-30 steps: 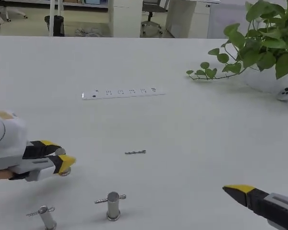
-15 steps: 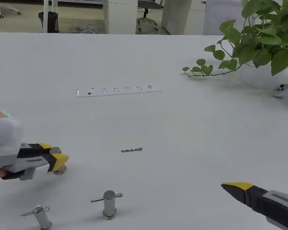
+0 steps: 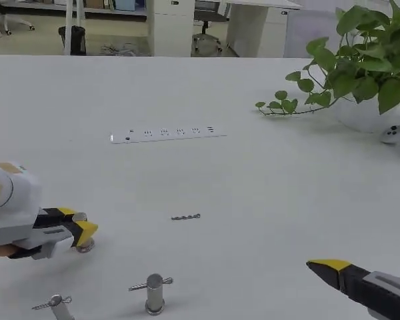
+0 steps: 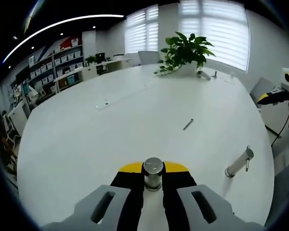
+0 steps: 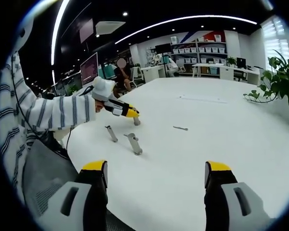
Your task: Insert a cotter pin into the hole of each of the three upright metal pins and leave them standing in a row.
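Left gripper view: your left gripper (image 4: 153,168) has its jaws clamped on the bare metal pin (image 4: 153,174), upright on the counter (image 3: 267,200). The loose cotter pin (image 3: 186,217) lies apart. One fitted pin (image 3: 154,295) and a second fitted pin (image 3: 57,307) stand nearby. Your right gripper (image 5: 154,174) holds its jaws apart.

Wide white table (image 3: 267,193), flat, matte. Far side, ctr-left: white pwr strip (image 3: 168,133) lying flat, long side across the head view. Mid-table: loose cotter pin (image 3: 186,217) lying flat, alone, well apart from the strip. Near edge: corner metal pin (image 3: 57,304) w/ cotter through its head, cut by the frame bottom; just right of it, mid metal pin (image 3: 154,297) w/ cotter likewise, upright on its base. Further back & left: third metal pin (image 4: 153,173), upright, base on the top. Far right: white plant pot (image 3: 363,113), green stems trailing over the top; small white device (image 3: 393,133) near it.
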{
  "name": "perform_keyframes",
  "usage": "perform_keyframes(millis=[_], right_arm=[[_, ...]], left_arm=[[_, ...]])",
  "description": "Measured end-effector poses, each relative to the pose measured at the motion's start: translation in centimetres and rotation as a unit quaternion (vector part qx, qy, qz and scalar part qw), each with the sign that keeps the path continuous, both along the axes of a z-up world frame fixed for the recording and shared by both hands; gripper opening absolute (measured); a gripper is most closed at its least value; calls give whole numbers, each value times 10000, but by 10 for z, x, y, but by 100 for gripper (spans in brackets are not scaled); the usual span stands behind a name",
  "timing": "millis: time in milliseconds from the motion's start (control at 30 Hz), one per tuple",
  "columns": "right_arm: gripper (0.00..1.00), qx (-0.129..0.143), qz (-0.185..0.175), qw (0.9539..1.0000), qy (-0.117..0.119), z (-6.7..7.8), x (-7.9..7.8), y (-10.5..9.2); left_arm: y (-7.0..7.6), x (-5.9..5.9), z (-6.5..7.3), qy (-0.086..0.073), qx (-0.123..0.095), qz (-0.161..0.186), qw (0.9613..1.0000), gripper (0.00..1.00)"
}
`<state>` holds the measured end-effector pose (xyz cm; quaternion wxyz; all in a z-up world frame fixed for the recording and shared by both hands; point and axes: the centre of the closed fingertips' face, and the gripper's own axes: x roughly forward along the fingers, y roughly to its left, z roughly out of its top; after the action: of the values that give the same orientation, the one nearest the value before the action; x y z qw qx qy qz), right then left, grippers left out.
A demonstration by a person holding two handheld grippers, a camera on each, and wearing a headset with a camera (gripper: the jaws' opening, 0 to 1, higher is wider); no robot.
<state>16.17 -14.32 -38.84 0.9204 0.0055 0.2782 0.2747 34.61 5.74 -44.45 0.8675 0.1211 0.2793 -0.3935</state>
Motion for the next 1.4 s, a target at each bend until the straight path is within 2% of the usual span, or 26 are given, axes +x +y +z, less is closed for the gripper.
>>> perform_keyframes(millis=[33,267,367,467,600,733,867,933,1267,1400], right_arm=[[81,12,8,10000,0,0,0,1],[82,43,77,10000,-13,0,0,5],[82,44,146,9999,-38,1,2,9],[82,49,191,9998,-93,3,4,11],[82,84,273,9995,-123,4,3,17],[82,97,364,9992,-113,2,2,22],[82,115,440,9989,-71,-2,0,26],[82,113,470,9988,-67,-3,-1,28],[82,118,604,9981,-5,-8,-7,37],[83,158,589,9981,25,-10,-11,39]], left_arm=[[2,1,4,-120,66,-7,9999,9],[12,-3,26,-222,24,174,9996,9],[14,-9,34,-260,14,180,9995,9],[15,-18,44,-383,54,105,9992,9],[19,-28,54,-323,-51,233,9992,9],[22,-41,67,-341,-225,305,9987,9],[21,-54,77,-432,-202,223,9986,9],[21,-60,79,-425,-203,230,9986,9],[8,-107,85,-412,-270,14,9988,9],[2,-122,84,-422,-301,-40,9986,9]])
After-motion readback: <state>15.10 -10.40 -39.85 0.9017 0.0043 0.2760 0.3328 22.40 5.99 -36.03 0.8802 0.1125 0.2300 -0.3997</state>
